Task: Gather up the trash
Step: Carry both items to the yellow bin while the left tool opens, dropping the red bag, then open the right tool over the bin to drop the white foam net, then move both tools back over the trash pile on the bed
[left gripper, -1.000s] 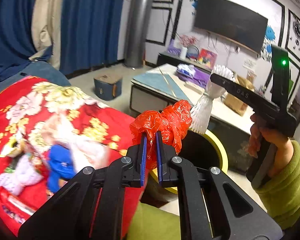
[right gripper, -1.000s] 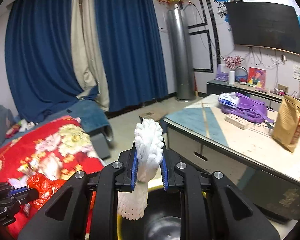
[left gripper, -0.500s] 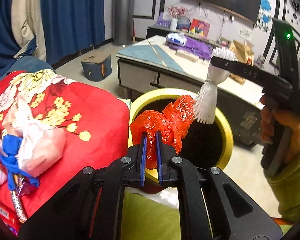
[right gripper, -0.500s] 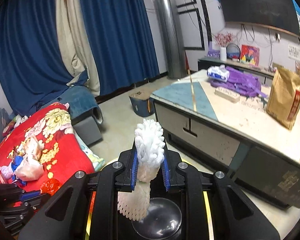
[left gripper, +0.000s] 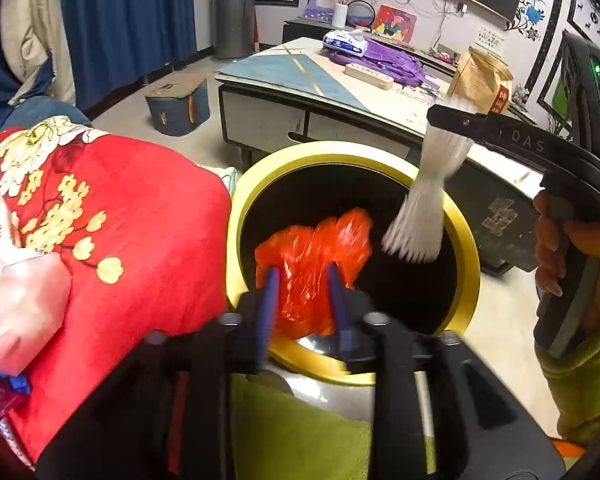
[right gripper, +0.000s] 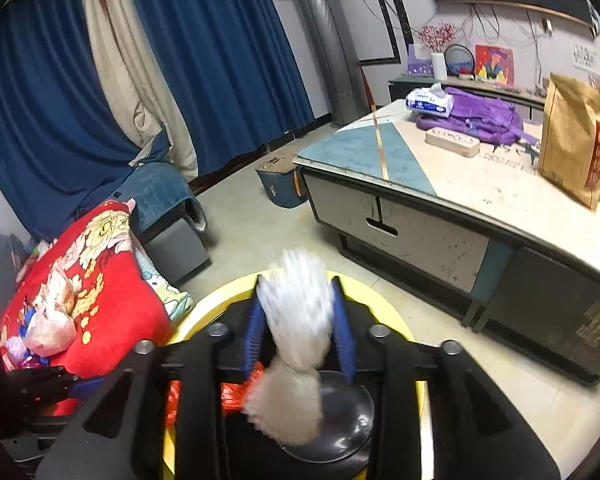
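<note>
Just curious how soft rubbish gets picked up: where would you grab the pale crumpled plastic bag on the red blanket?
Probably pinch the puffed-up top of the pale plastic bag, coming down from above. It lies slumped on the soft red blanket, so no firm edge offers itself from the side, while its raised crumples give two fingers something to close across.

I could read only the raised letters "DAS" on the black arm of the right hand-held gripper. The red label on the brown paper bag on the desk carried characters too blurred for me to read.
</note>
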`<state>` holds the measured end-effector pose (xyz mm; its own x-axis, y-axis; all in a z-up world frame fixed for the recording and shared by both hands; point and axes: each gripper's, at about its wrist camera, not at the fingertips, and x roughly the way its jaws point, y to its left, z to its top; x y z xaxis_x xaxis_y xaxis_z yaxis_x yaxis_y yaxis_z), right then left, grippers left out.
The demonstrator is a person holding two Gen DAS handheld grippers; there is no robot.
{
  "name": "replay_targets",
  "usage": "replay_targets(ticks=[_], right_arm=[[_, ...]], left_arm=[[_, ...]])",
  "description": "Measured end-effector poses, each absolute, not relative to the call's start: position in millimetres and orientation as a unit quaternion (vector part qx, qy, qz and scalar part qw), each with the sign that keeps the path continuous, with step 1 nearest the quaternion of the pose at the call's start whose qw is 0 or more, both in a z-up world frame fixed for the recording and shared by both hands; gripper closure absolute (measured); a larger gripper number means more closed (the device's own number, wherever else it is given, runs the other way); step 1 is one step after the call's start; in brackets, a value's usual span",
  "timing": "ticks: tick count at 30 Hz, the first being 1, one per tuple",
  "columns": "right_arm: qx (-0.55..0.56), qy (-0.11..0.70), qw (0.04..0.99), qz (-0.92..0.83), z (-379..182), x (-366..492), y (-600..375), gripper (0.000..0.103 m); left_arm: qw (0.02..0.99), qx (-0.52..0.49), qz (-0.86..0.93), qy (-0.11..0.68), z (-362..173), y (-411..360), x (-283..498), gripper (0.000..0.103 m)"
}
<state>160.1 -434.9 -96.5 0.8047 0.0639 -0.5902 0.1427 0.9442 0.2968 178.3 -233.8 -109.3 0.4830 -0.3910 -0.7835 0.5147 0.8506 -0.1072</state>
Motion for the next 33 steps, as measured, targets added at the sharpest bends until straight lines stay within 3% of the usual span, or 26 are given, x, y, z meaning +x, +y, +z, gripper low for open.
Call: replay_targets(ticks=[1, 4, 8, 13, 18, 33], right_arm=[[0.169, 0.311, 0.935, -0.022, -97, 160, -436, 0.063], [0.174, 0.307, 0.935, -0.029, -96, 157, -439, 0.058], [0.171, 0.294, 0.94, -0.029, -87, 152, -436, 0.051], [0.148, 0.266, 0.953, -0.005, -66, 144, -412, 0.046], [0.133, 0.242, 0.961, 0.026, -45, 137, -387, 0.039], [0.08, 0.229, 0.964, 0.105, -12, 129, -310, 0.034]], left_arm=[[0.858, 0.065, -0.268, 0.434, -109, -233, 179, 0.066], [0.861, 0.052, -0.27, 0.428, -105, -229, 179, 0.057], [0.876, 0.03, -0.269, 0.399, -87, -217, 170, 0.028], [0.904, 0.013, -0.247, 0.35, -60, -199, 159, 0.013], [0.924, 0.012, -0.21, 0.32, -39, -178, 150, 0.011], [0.948, -0.021, -0.127, 0.292, -22, -111, 135, 0.011]])
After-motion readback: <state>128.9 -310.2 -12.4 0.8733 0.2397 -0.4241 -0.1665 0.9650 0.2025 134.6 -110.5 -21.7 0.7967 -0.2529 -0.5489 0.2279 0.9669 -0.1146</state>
